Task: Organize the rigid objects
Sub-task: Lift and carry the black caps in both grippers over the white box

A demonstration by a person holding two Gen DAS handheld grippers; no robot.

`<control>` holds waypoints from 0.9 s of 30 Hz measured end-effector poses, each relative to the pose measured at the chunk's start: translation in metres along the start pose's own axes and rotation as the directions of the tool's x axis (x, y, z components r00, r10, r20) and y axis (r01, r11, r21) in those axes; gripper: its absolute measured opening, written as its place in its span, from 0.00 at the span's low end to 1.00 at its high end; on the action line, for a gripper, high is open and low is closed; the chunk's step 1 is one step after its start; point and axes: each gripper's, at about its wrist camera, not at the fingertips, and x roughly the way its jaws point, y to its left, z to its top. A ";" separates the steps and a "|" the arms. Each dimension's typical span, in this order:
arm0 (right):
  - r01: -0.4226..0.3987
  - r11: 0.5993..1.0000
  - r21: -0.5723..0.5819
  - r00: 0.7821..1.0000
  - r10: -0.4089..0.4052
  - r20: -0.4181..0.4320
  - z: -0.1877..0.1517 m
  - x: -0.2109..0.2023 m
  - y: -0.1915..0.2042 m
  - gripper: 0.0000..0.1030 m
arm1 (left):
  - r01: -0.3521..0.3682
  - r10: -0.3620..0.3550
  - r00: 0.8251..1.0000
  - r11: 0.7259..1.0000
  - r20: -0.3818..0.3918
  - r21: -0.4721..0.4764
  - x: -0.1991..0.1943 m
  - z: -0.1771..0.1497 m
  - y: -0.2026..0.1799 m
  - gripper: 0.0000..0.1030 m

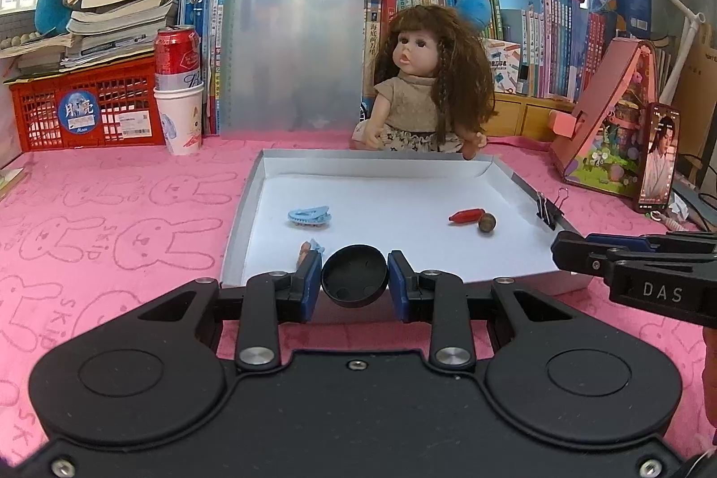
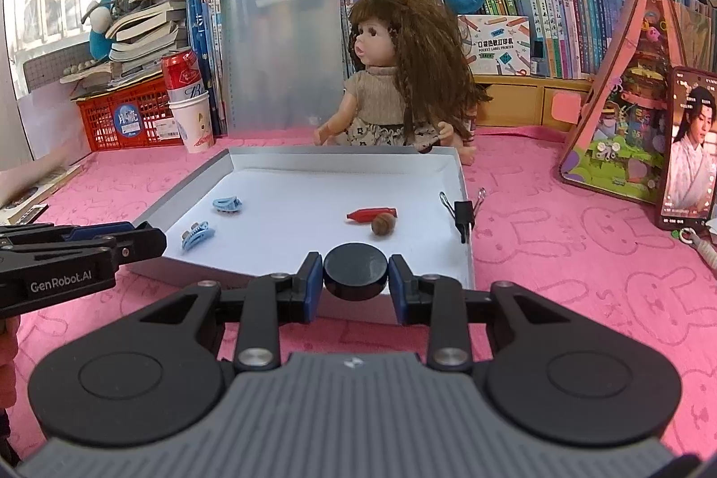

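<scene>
With the left gripper (image 1: 355, 283) closed on a hollow black cap (image 1: 354, 275) and the right gripper (image 2: 355, 275) closed on a black disc (image 2: 355, 271), both at the tray's (image 2: 464, 182) near edge, I would carry each level over the rim and release low.

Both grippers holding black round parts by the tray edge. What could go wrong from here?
1. The left gripper pinches its hollow black round cap only at the rim; it may slip or pop out.
2. The right gripper grips its black round disc equally thinly.
3. The black binder clip on the white shallow tray wall could snag the right fingers.
</scene>
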 end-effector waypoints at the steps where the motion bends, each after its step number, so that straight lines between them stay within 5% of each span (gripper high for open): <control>1: 0.000 1.000 -0.002 1.000 0.000 0.001 0.001 0.001 0.001 0.35 | 0.002 -0.002 1.000 1.000 0.001 -0.002 0.001 0.001 0.000 0.29; 27: -0.009 0.999 0.046 1.000 0.010 -0.026 0.012 0.025 0.001 0.35 | -0.014 0.013 0.999 1.000 -0.044 -0.021 0.038 0.016 0.002 0.29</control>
